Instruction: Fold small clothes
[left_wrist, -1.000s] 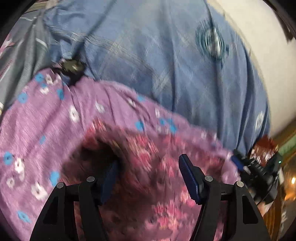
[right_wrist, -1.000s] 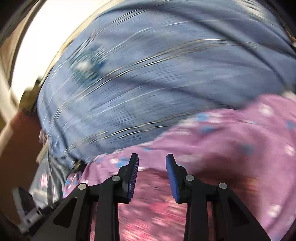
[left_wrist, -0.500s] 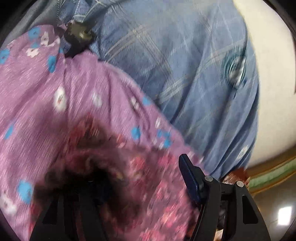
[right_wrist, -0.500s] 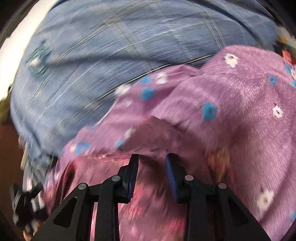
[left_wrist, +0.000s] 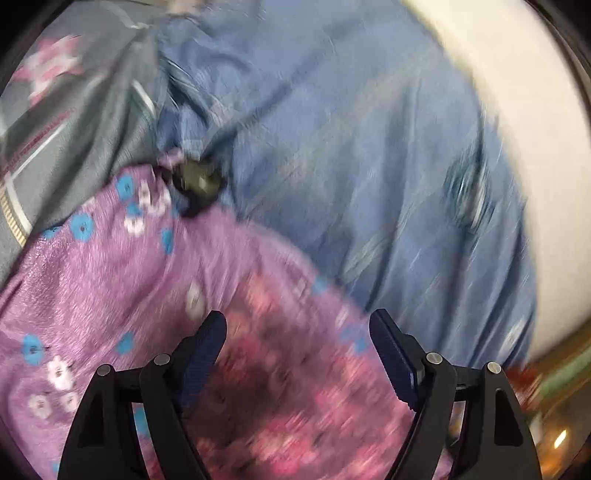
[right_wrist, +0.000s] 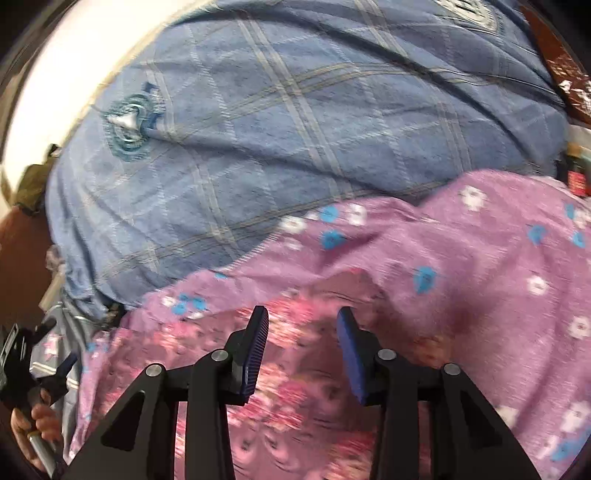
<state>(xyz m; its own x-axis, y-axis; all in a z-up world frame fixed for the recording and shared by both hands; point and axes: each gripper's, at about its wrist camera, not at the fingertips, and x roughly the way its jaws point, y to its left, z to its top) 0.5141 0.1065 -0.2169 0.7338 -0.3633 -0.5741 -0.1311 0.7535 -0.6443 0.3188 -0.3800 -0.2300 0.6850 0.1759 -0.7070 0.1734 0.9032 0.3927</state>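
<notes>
Nearest in the left wrist view, the left gripper (left_wrist: 297, 354) is seen with its blue-padded fingers spread wide and nothing caught between them. Directly beneath lies the small pink garment with a dark red floral print (left_wrist: 295, 417), blurred by motion; whether the fingertips touch it cannot be told. In the right wrist view, the right gripper (right_wrist: 303, 350) is held at a narrower gap, likewise empty, over the same pink garment (right_wrist: 295, 398).

The garment is spread on a purple cloth dotted with blue and white flowers (left_wrist: 103, 280), which extends left and right of it. Beyond that, a blue checked bedsheet with a round teal emblem (right_wrist: 280, 122) covers the far part of the surface. At the far left of the left view, a grey cloth with pink flowers (left_wrist: 74, 114) is seen, and a small dark clip-like object (left_wrist: 197, 181) sits where the cloths meet; its nature is unclear.

The step in hand is judged to be a release or a re-approach between folds, since neither tool holds fabric. For the next move, an edge or corner of the pink garment would have to be located, both grippers lowered onto it and closed, so that only its layer is taken and not the purple cloth below.
</notes>
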